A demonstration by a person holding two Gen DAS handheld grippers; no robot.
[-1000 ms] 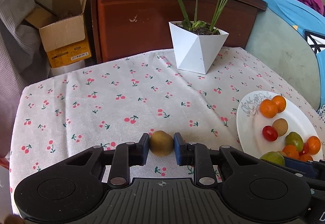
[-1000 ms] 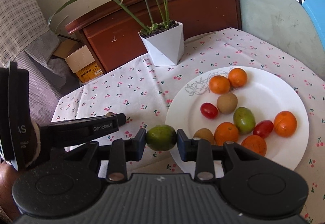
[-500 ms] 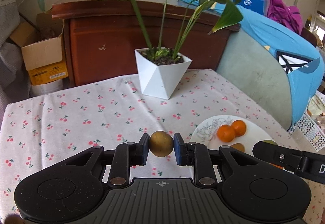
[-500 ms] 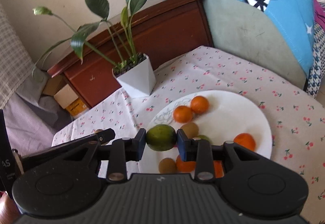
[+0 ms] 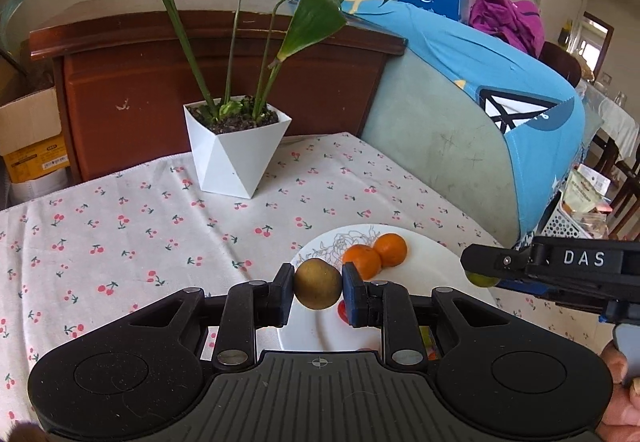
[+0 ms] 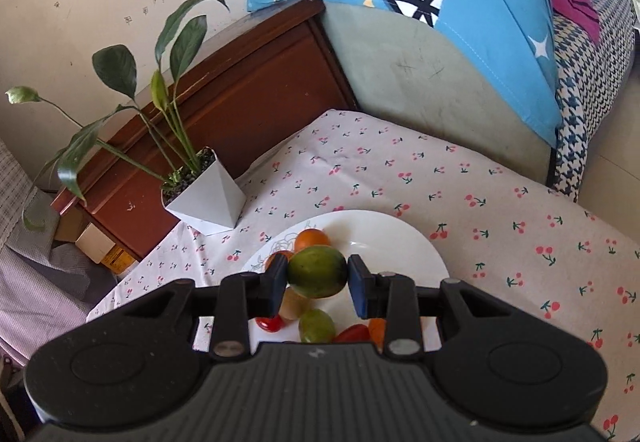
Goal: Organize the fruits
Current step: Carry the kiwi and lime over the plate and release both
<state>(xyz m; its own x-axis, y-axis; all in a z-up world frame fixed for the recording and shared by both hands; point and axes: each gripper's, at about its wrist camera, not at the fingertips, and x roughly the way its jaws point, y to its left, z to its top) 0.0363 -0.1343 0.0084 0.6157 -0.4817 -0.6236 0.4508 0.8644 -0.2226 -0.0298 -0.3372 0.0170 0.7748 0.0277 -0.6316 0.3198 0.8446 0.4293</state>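
the left claw [image 5: 318,289] is squeezing a brown kiwi [image 5: 318,289], the right claw [image 6: 317,277] a green mango [image 6: 317,277], both carrying fruit above the white plate [image 6: 400,238]; next, lowering and letting go.

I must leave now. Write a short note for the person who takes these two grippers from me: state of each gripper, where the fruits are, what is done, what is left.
Left gripper: shut on a round brown kiwi-like fruit, held above the near edge of the white round plate.
Right gripper: shut on a green oval mango-like fruit, held over the same plate.
On the plate: two orange mandarins, red cherry tomatoes, a green fruit, others partly hidden.
Done: most fruits collected on the plate.
Left: probably set both held fruits down there, then release.
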